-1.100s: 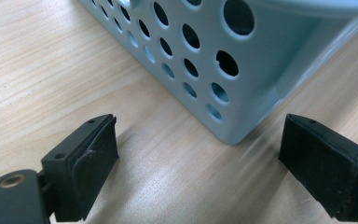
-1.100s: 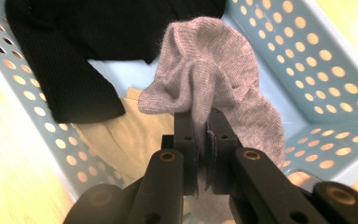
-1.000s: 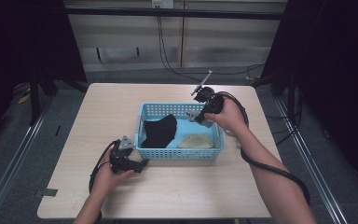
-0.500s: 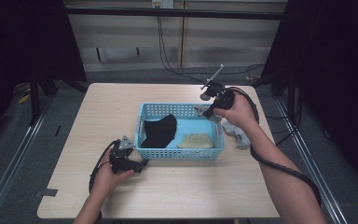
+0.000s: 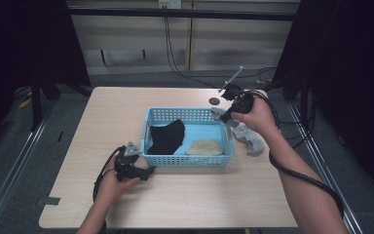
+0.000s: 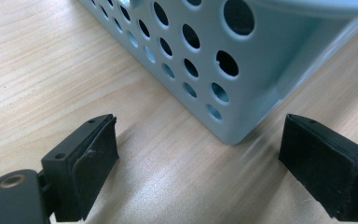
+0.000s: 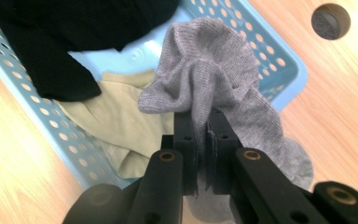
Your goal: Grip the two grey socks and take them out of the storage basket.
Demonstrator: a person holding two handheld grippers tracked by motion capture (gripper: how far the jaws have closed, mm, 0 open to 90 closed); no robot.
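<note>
A light blue perforated basket (image 5: 151, 123) stands mid-table, with a black sock (image 5: 168, 136) and a beige sock (image 5: 204, 147) lying in it. My right gripper (image 5: 222, 116) is shut on a grey sock (image 5: 250, 136) at the basket's far right corner; the sock drapes from the jaws down onto the table to the right. In the right gripper view the grey sock (image 7: 214, 79) bunches above the shut gripper (image 7: 201, 122), over the basket (image 7: 286, 70). My left gripper (image 5: 148, 171) lies open on the table at the basket's near left corner (image 6: 235, 133), nothing between its pads (image 6: 93, 163).
A round cable hole (image 5: 215, 101) is in the tabletop behind the basket. Cables trail from both grippers across the wooden table (image 5: 199, 195). Dark frames and floor rails surround the table.
My right gripper has lifted the grey sock and carried it rightward, from inside the basket to its right rim. The left hand has stayed put.
</note>
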